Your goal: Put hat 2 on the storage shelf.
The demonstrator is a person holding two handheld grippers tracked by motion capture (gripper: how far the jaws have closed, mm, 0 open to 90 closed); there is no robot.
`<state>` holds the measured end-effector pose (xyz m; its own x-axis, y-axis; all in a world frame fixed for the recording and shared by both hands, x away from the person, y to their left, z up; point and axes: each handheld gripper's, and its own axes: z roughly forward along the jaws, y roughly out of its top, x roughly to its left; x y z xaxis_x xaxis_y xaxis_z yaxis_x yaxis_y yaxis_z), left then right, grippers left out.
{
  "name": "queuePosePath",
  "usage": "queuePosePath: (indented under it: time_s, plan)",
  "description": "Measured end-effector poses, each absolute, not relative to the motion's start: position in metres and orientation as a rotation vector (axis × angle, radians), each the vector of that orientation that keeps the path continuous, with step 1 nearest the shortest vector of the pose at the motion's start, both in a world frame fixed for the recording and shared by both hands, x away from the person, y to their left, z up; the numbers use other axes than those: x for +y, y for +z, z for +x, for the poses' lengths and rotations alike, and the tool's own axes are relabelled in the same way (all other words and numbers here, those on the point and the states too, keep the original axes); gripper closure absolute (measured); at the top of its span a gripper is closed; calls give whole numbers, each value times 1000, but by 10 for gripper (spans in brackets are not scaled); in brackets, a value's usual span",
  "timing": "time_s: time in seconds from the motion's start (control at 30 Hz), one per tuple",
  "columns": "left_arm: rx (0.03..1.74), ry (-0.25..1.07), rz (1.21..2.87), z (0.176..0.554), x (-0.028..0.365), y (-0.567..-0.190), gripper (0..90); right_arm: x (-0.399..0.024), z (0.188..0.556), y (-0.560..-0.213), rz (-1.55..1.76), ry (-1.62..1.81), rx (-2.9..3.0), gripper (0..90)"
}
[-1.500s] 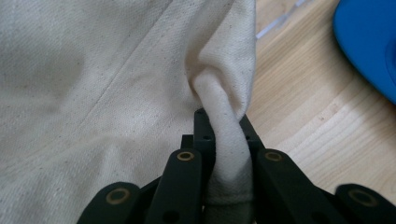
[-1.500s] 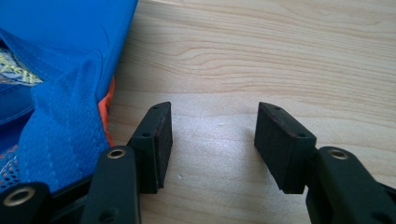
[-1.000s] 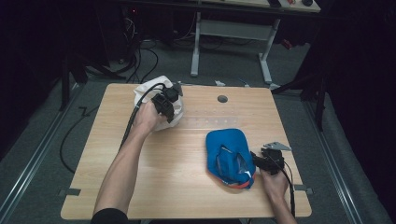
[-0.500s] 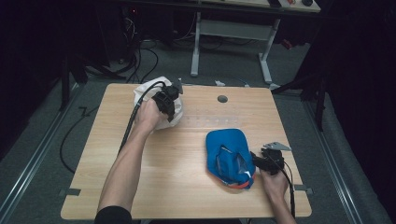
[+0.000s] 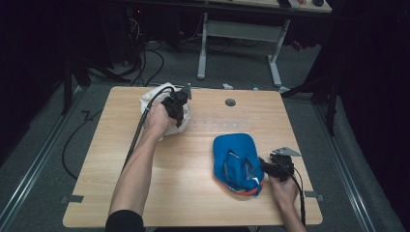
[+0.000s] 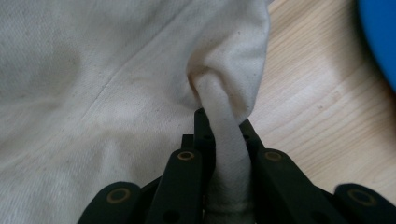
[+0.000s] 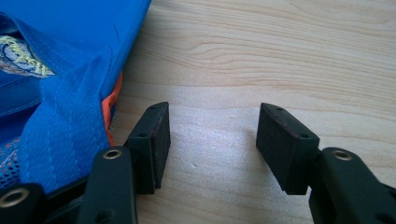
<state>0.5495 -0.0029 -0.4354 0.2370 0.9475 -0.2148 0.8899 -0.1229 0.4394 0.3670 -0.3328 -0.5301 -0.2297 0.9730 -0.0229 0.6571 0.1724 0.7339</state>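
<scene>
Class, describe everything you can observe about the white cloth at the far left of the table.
The white cloth is off-white woven fabric, like canvas, faintly speckled, with a stitched seam. It lies crumpled in a heap on the wooden table, near its far left corner. The left gripper is shut on a bunched fold pulled up between its jaws. Nothing else touches it.

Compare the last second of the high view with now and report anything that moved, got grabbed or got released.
Nothing visibly changed. The left tool stays shut on a fold of the white cloth at the table's far left, and the right tool stays open on bare wood beside the blue cap, which has not shifted.
</scene>
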Motion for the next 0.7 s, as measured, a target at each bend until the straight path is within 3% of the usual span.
queuePosePath:
  time_s: [0.3, 0.43, 0.7]
  plan:
    - [1607, 218, 1982, 541, 1, -436, 788, -333, 367, -530, 1530, 835, 1958, 443]
    - [1587, 205, 1932, 535, 5, -432, 647, -333, 367, -530, 1534, 835, 1958, 437]
    - [1504, 271, 1853, 524, 9, -422, 477, -333, 367, -530, 1537, 836, 1958, 433]
